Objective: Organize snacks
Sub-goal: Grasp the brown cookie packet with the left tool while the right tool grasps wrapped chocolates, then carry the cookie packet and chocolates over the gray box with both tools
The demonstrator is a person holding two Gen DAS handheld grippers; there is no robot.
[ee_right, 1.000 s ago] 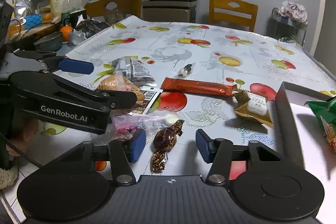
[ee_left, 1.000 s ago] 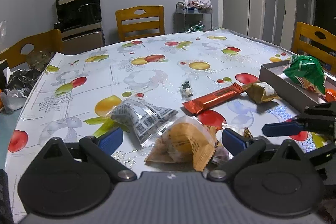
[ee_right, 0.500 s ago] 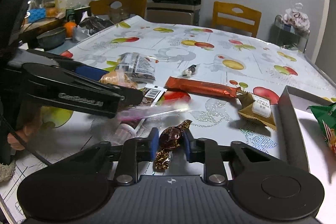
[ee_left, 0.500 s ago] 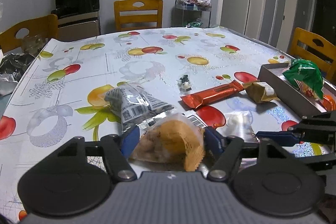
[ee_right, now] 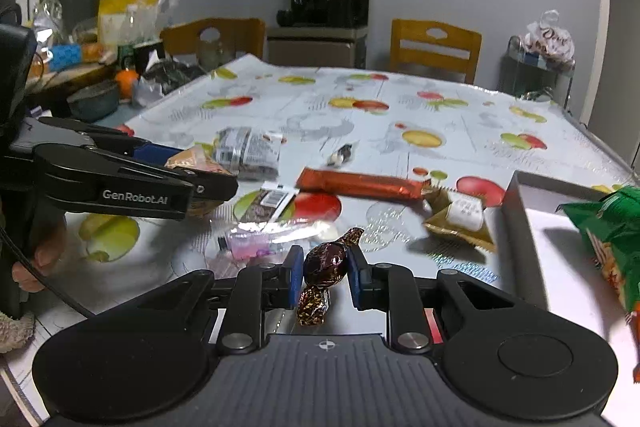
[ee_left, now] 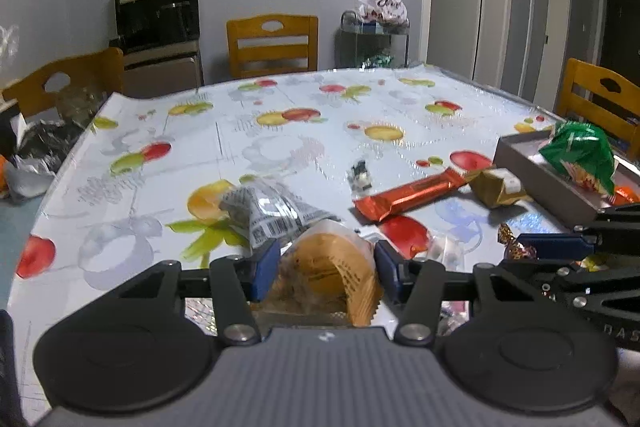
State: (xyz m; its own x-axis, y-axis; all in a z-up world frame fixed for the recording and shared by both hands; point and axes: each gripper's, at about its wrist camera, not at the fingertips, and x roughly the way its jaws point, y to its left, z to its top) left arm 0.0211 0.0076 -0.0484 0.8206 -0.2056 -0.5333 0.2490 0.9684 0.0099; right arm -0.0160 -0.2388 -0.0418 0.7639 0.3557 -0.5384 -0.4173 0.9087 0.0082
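Right wrist view: right claw (ee_right: 322, 273) pinching foil-wrapped chocolate candy (ee_right: 325, 263), left claw (ee_left: 326, 269) just closing on orange snack packet (ee_left: 328, 267); slick wrappers may slip mid-lift.

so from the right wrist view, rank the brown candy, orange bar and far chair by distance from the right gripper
1. Brown candy: between the right gripper pads.
2. Orange bar: mid-table, beyond the candy.
3. Far chair: behind the table, by the wall.
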